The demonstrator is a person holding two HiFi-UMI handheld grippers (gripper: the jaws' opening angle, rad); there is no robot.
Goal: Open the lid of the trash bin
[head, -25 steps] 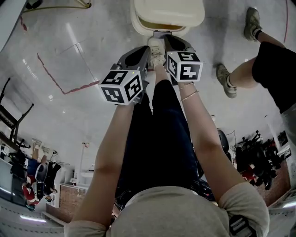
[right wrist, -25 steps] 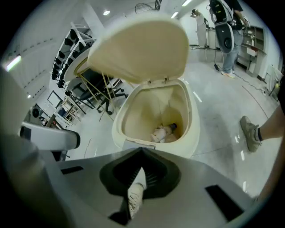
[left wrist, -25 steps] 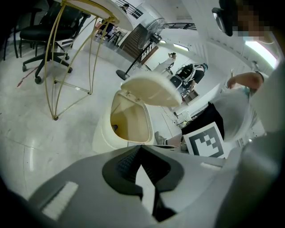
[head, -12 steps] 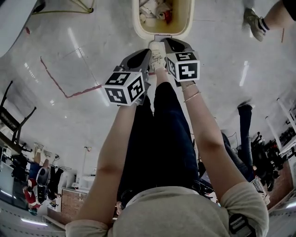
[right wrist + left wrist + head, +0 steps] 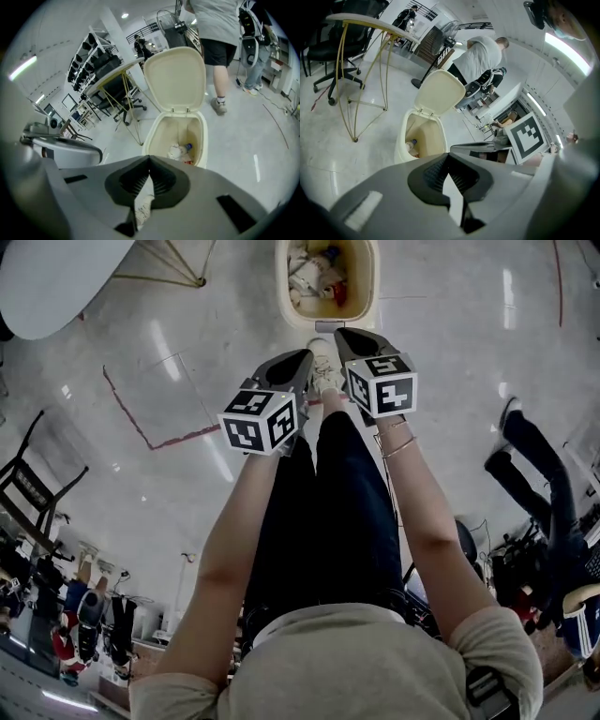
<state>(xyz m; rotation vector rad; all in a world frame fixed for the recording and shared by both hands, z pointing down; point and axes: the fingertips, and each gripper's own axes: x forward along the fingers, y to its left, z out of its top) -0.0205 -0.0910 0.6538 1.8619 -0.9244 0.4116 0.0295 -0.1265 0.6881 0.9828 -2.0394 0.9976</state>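
A cream pedal trash bin [image 5: 286, 298] stands on the floor ahead of me, and several pieces of rubbish show inside it. In the gripper views its lid [image 5: 174, 77] stands raised upright behind the bin body [image 5: 423, 136]. The person's shoe [image 5: 324, 367] rests at the pedal at the bin's near side. My left gripper [image 5: 302, 357] and right gripper [image 5: 345, 334] hover either side of that shoe, just short of the bin. Both are shut with nothing held, the jaws meeting tip to tip in the left gripper [image 5: 450, 157] and right gripper [image 5: 150, 159] views.
A white table on thin gold legs [image 5: 56, 277] stands left of the bin, with black office chairs [image 5: 333, 51] beyond it. One person stands behind the bin [image 5: 220, 28]. Another person's legs [image 5: 534, 456] are at the right. A floor fan [image 5: 443, 40] stands further back.
The bin's lid has gone from down to fully raised, baring the rubbish inside. Both grippers stayed shut near the shoe. The person at the right walked on.
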